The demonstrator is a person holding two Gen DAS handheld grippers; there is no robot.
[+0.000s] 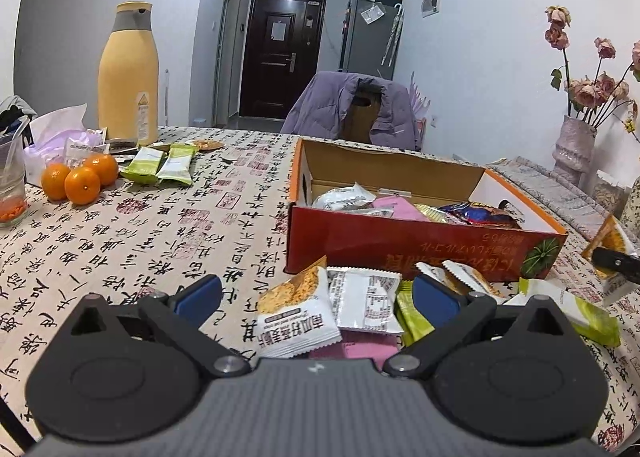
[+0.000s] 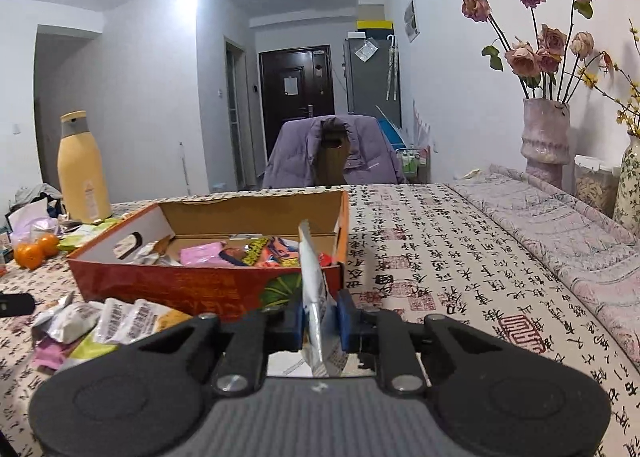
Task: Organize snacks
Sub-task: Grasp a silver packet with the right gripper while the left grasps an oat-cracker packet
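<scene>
The right gripper [image 2: 320, 321] is pinching a white snack packet [image 2: 314, 285] edge-on before the cardboard box [image 2: 192, 281]; the left gripper [image 1: 316, 297] is gaping over loose packets [image 1: 360, 297]. The thin grip risks slipping short.

1. My right tongs [image 2: 320, 321] are clamped, the two blue pads nearly together at the centre of the right wrist view, pinching a thin white snack packet [image 2: 314, 289] that stands on edge toward 12 o'clock.
2. They point forward and slightly downward, their black linkage arms folded inward.
3. My left tongs [image 1: 316, 297] stand wide apart, one blue pad [image 1: 200, 293] at 9 o'clock and the other at 3 o'clock of the gap.
4. Neither pad presses on anything.
5. The right tongs' dark tip shows at the left wrist view's 3 o'clock edge.
</scene>
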